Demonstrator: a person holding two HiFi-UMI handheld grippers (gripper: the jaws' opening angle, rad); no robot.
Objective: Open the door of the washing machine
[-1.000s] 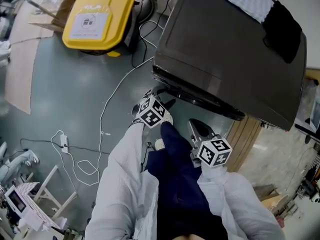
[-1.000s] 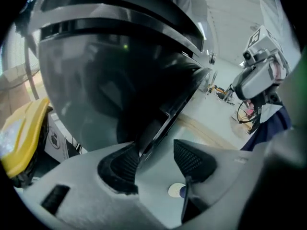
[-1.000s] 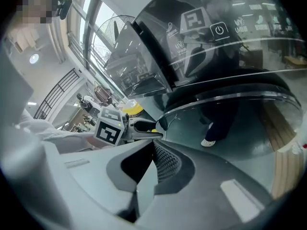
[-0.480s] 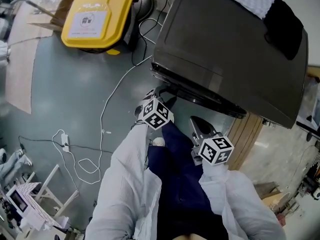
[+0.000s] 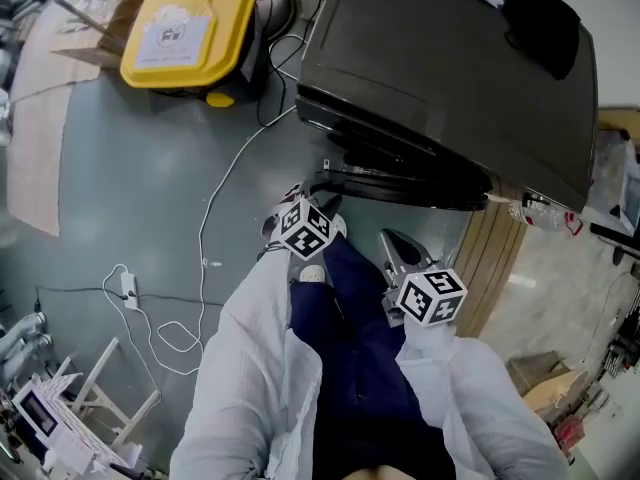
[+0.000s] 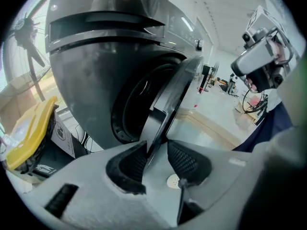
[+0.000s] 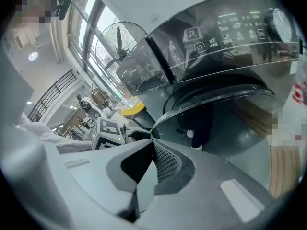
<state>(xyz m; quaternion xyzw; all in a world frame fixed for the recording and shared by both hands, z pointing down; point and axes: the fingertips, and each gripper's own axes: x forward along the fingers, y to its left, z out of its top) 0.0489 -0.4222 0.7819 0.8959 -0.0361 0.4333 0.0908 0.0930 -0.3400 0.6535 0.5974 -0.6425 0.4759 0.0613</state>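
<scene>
the washing machine [image 5: 440, 78] stands on the grey floor [image 5: 120, 178], and its round door [image 6: 169, 99] hangs ajar, swung partway off the drum opening. our left hand-held gripper [image 6: 157, 150] has just been closing its jaws, and the door's free edge now sits pinched between the pads at their tips. our right hand-held gripper [image 7: 152, 145] hovers near that edge with its jaws together and nothing in them. a yellow bin [image 5: 190, 33] lies well apart.
</scene>
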